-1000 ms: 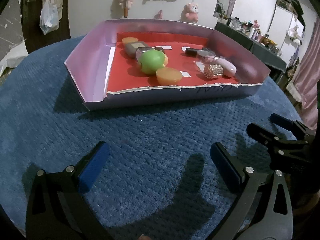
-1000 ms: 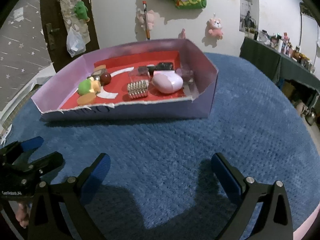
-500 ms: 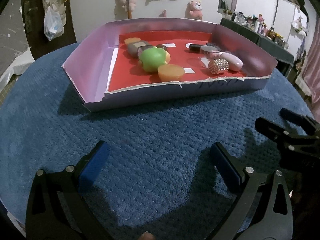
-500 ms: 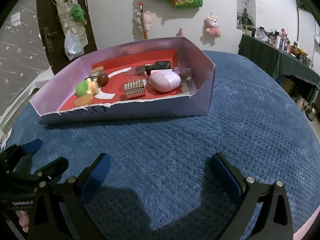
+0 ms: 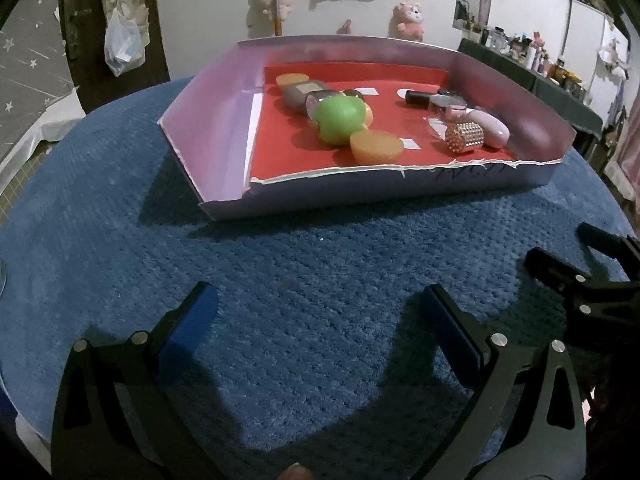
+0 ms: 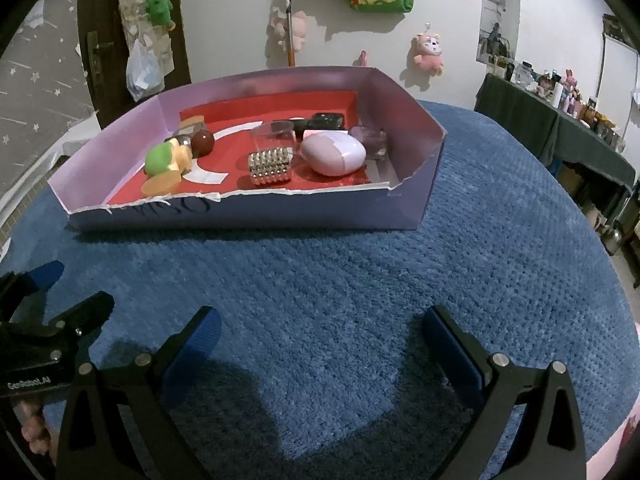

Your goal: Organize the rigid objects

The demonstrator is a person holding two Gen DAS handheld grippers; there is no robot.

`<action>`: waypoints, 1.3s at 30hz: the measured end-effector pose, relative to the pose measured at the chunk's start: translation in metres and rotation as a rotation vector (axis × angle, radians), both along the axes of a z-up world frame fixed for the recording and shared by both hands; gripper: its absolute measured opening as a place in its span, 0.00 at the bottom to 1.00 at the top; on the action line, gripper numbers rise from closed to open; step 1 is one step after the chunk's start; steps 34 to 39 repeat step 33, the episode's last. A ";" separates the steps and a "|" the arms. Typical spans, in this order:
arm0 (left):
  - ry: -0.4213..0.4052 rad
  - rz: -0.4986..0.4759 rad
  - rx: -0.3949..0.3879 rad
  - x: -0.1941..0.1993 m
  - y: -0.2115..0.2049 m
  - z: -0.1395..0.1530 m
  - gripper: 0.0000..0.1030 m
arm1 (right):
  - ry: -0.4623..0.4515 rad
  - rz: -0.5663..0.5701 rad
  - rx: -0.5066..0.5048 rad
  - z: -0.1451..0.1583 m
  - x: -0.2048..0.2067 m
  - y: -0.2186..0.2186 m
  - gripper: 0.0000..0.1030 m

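Both of our grippers have drawn back a little from the purple box [image 5: 224, 120], which now sits slightly farther up in each view than a second ago. We hold the left gripper [image 5: 320, 312] and the right gripper [image 6: 320, 332] low over the blue carpet [image 6: 480, 260], each with its jaws spread wide and nothing between them. The rigid objects all lie inside the box on its red floor: the green toy [image 5: 340, 120], the orange disc [image 5: 376, 146], the studded roller [image 6: 270, 166] and the pale pink egg-shaped case [image 6: 332, 154]. Nothing remains loose on the carpet, so we judge the sorting nearly finished; to do well now we should keep clear of the torn front wall.
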State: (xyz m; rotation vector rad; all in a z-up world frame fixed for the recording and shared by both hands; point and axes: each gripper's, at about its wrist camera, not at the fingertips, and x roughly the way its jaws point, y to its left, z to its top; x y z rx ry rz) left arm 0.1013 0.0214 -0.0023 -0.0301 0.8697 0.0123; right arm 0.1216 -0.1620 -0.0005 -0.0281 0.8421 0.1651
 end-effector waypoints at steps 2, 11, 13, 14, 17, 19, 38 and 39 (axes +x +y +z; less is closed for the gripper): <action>-0.002 0.002 0.000 0.000 0.001 0.000 1.00 | 0.003 0.000 -0.007 0.000 0.001 0.001 1.00; -0.003 -0.001 -0.001 -0.001 0.002 0.001 1.00 | 0.004 -0.001 -0.010 0.000 0.000 0.001 1.00; -0.003 -0.001 0.000 -0.001 0.001 0.000 1.00 | 0.003 -0.001 -0.009 0.000 0.000 0.001 1.00; -0.003 -0.002 -0.001 -0.001 0.002 0.000 1.00 | 0.003 -0.001 -0.009 0.000 0.000 0.001 1.00; -0.003 -0.002 -0.003 -0.002 0.002 0.001 1.00 | 0.003 -0.001 -0.009 0.000 0.000 0.001 1.00; -0.002 0.001 -0.005 -0.001 0.002 0.001 1.00 | 0.003 -0.001 -0.009 0.000 0.000 0.001 1.00; -0.003 -0.001 -0.006 -0.001 0.002 0.001 1.00 | 0.003 -0.001 -0.009 0.000 0.000 0.001 1.00; -0.003 -0.001 -0.006 -0.001 0.002 0.001 1.00 | 0.003 -0.001 -0.009 0.000 0.000 0.001 1.00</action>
